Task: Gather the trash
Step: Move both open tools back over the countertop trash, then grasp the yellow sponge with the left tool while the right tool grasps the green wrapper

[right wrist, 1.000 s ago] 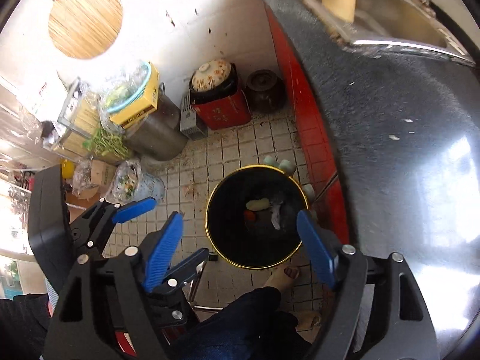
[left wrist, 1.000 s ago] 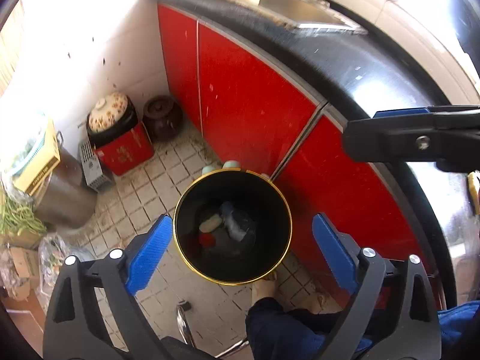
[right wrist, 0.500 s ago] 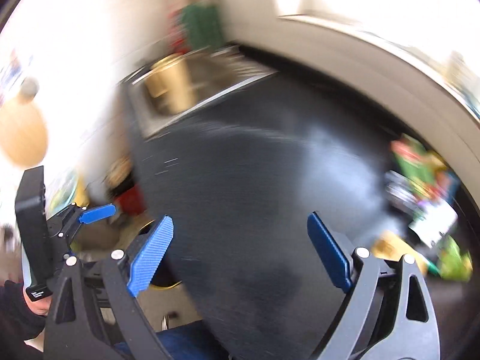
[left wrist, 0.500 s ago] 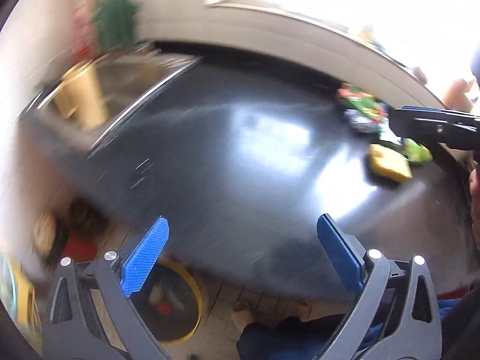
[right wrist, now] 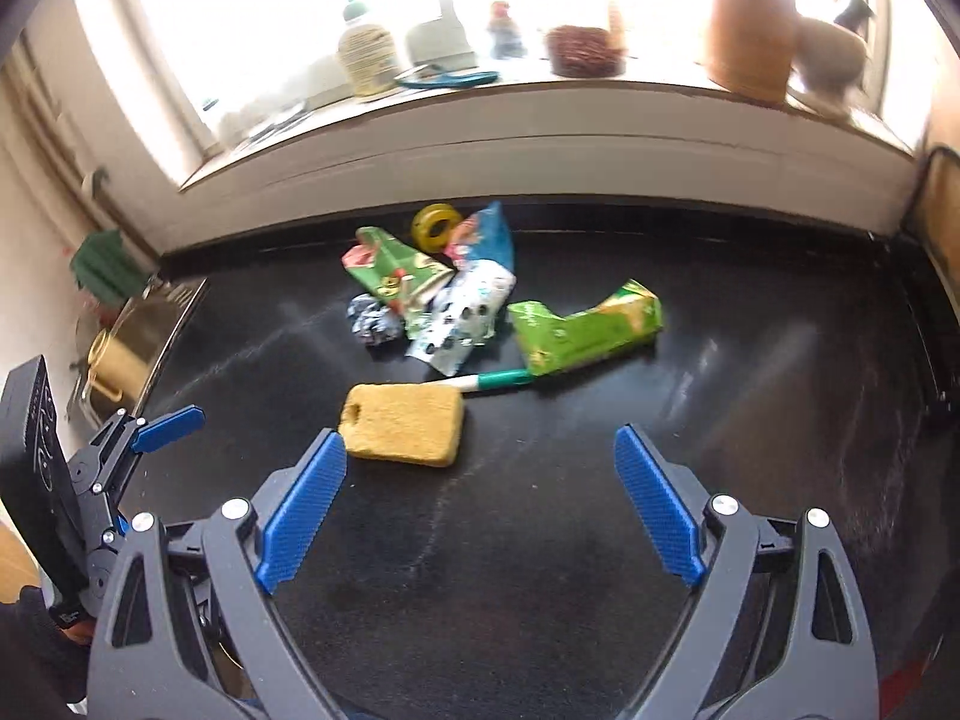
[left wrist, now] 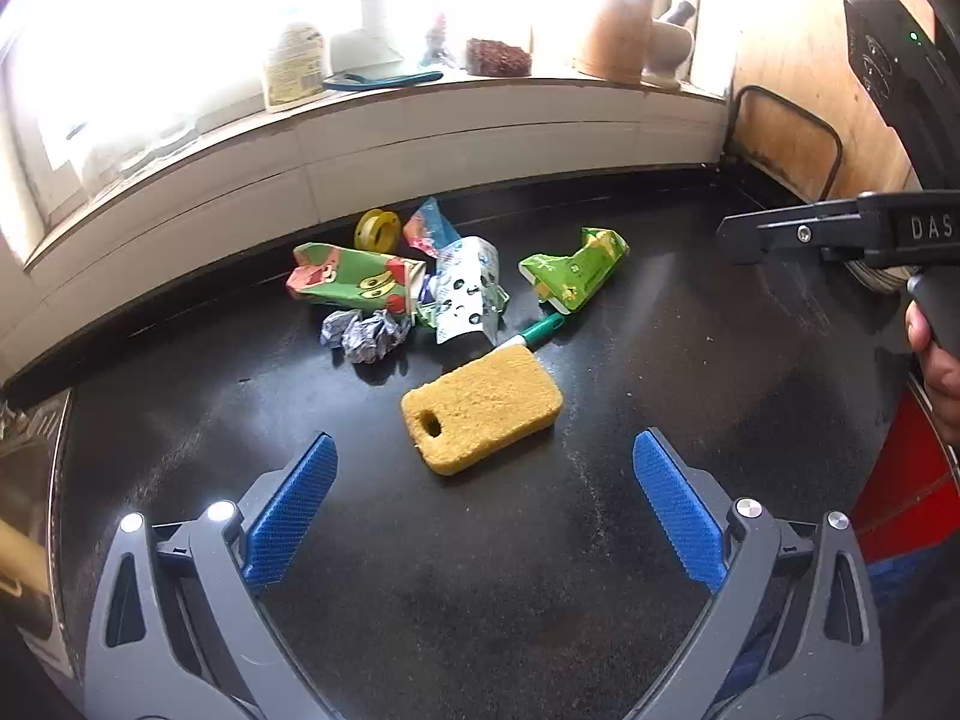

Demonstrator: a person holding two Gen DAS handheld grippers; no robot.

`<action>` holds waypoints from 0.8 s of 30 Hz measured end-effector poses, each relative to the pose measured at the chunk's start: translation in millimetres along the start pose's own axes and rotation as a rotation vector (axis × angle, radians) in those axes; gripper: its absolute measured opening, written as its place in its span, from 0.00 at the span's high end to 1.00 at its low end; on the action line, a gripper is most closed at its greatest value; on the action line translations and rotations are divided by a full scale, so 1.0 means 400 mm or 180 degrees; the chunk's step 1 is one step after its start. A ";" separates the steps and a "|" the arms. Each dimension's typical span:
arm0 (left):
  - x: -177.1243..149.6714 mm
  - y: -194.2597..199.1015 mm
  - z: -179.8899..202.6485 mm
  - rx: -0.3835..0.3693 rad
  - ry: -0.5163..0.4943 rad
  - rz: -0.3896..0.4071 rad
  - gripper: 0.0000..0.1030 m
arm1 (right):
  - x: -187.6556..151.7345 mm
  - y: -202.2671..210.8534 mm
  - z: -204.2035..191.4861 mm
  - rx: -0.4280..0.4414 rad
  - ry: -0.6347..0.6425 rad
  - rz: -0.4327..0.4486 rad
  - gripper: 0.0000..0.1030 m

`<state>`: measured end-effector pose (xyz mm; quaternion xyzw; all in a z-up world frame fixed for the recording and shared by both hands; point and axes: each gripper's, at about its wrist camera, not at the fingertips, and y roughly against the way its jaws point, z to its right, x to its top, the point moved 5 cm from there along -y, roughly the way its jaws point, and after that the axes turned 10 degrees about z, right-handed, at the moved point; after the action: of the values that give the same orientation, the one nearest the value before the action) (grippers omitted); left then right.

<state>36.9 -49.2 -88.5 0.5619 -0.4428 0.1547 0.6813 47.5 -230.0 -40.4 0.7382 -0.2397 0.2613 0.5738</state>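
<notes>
With both the left gripper point(left wrist: 483, 510) and right gripper point(right wrist: 480, 507) spread apart and empty, we should square one over the yellow sponge point(left wrist: 482, 407) at frame centre on the worktop point(left wrist: 690, 372) before closing.

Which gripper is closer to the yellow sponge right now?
Probably left. The left gripper is open with the yellow sponge centred just ahead of it; the right gripper is open too, with the sponge off beyond its left fingertip.
</notes>
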 end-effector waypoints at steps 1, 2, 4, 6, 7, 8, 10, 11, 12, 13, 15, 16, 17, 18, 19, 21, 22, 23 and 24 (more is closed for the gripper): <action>0.001 -0.012 0.005 -0.0025 -0.0054 -0.0020 0.07 | 0.000 0.001 0.014 -0.0013 -0.0035 0.0003 0.15; 0.003 -0.018 0.013 -0.0037 -0.0096 -0.0029 0.07 | 0.002 -0.003 0.022 -0.0021 -0.0058 -0.0001 0.15; 0.004 -0.037 0.019 -0.0064 -0.0191 -0.0060 0.07 | 0.005 -0.020 0.035 -0.0037 -0.0119 -0.0021 0.15; 0.004 -0.054 0.023 -0.0082 -0.0272 -0.0105 0.07 | 0.009 -0.040 0.049 -0.0021 -0.0220 -0.0068 0.15; 0.007 -0.066 0.022 -0.0096 -0.0304 -0.0126 0.07 | 0.012 -0.055 0.056 -0.0026 -0.0275 -0.0097 0.15; 0.007 -0.073 0.018 -0.0106 -0.0335 -0.0148 0.07 | 0.013 -0.064 0.057 -0.0027 -0.0312 -0.0119 0.15; 0.003 -0.095 0.012 -0.0130 -0.0402 -0.0196 0.07 | 0.018 -0.095 0.070 -0.0028 -0.0392 -0.0186 0.15; 0.001 -0.109 0.008 -0.0137 -0.0434 -0.0217 0.07 | 0.022 -0.115 0.079 -0.0027 -0.0443 -0.0217 0.15; 0.000 -0.122 0.003 -0.0146 -0.0453 -0.0239 0.07 | 0.026 -0.129 0.086 -0.0016 -0.0486 -0.0244 0.15; -0.003 -0.142 -0.001 -0.0167 -0.0481 -0.0274 0.07 | 0.029 -0.150 0.096 -0.0019 -0.0539 -0.0279 0.15; -0.007 -0.174 -0.006 -0.0191 -0.0525 -0.0337 0.07 | 0.033 -0.193 0.120 -0.0065 -0.0660 -0.0376 0.15; -0.011 -0.196 -0.008 -0.0208 -0.0550 -0.0382 0.07 | 0.033 -0.218 0.132 -0.0083 -0.0730 -0.0436 0.15; -0.016 -0.215 -0.009 -0.0228 -0.0565 -0.0417 0.07 | 0.034 -0.242 0.142 -0.0079 -0.0802 -0.0491 0.15; -0.019 -0.231 -0.010 -0.0245 -0.0576 -0.0448 0.07 | 0.035 -0.272 0.155 -0.0086 -0.0888 -0.0555 0.15; -0.020 -0.250 -0.011 -0.0266 -0.0585 -0.0463 0.07 | 0.038 -0.297 0.166 -0.0096 -0.0963 -0.0594 0.15; -0.024 -0.276 -0.014 -0.0316 -0.0592 -0.0500 0.07 | 0.049 -0.345 0.187 -0.0128 -0.1084 -0.0634 0.15; -0.028 -0.292 -0.017 -0.0343 -0.0596 -0.0537 0.07 | 0.052 -0.366 0.196 -0.0154 -0.1120 -0.0654 0.15; -0.031 -0.305 -0.021 -0.0353 -0.0594 -0.0561 0.07 | 0.054 -0.387 0.204 -0.0192 -0.1151 -0.0682 0.15; -0.036 -0.322 -0.029 -0.0347 -0.0576 -0.0595 0.07 | 0.055 -0.415 0.213 -0.0261 -0.1174 -0.0728 0.15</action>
<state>125.0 -75.9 -180.5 0.5745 -0.4559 0.0150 0.6796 181.9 -276.4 -163.2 0.7719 -0.2657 0.0451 0.5758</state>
